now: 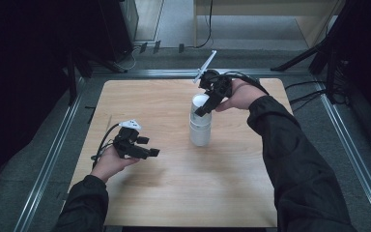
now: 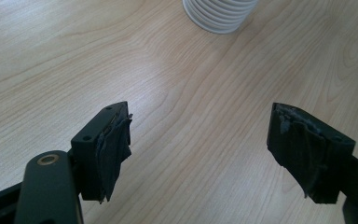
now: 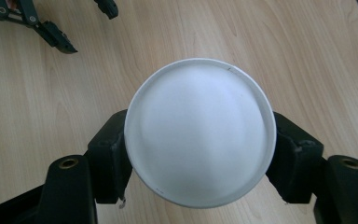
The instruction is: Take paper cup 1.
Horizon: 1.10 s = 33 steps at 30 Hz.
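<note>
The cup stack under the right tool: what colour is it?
White; the cup stack shows this best in the high view.

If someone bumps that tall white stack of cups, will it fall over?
Probably, yes. The stack of white cups stands tall on a narrow base, so a sideways push near the top could tip it. The cups look thin and likely light. The right tongs sit around the top cup, which may steady it.

Left gripper (image 1: 147, 146) held low at the near left, jaws spread wide with nothing between them, pointing right. Right gripper (image 1: 204, 107) at the far right of centre, angled down and leftward, jaws closed against both sides of a white cup stack (image 1: 200, 126).
</note>
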### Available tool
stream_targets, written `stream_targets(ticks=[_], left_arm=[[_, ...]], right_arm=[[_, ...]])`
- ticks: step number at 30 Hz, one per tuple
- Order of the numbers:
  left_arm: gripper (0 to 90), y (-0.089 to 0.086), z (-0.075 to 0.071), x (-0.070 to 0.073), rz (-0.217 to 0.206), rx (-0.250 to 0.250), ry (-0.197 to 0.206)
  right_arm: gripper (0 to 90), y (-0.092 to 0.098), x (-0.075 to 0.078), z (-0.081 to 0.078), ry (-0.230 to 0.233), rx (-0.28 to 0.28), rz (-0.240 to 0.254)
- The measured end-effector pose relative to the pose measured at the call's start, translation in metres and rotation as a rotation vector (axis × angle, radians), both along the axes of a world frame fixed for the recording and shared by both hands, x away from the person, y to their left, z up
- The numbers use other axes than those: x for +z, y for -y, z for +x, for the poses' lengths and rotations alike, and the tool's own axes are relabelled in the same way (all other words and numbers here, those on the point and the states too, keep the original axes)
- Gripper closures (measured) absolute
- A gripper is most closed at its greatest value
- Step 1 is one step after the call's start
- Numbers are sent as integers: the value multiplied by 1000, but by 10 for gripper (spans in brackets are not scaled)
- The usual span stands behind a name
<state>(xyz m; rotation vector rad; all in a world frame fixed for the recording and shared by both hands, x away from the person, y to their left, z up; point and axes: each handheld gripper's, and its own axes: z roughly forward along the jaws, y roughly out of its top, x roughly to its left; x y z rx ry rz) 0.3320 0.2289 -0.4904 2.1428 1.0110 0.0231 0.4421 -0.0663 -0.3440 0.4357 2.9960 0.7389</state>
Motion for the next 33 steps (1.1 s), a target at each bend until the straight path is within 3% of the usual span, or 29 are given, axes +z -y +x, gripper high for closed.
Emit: stream_targets(ticks=[10, 15, 20, 33], left_arm=[[216, 0, -1, 1, -1, 0, 3], [215, 0, -1, 0, 2, -4, 0], [213, -1, -1, 0, -1, -7, -1], [210, -2, -3, 4, -25, -5, -1]], right_arm=[[331, 8, 30, -2, 1, -26, 39], [333, 11, 45, -9, 29, -22, 37], [336, 17, 58, -13, 41, -28, 66], [341, 35, 93, -40, 55, -10, 91]])
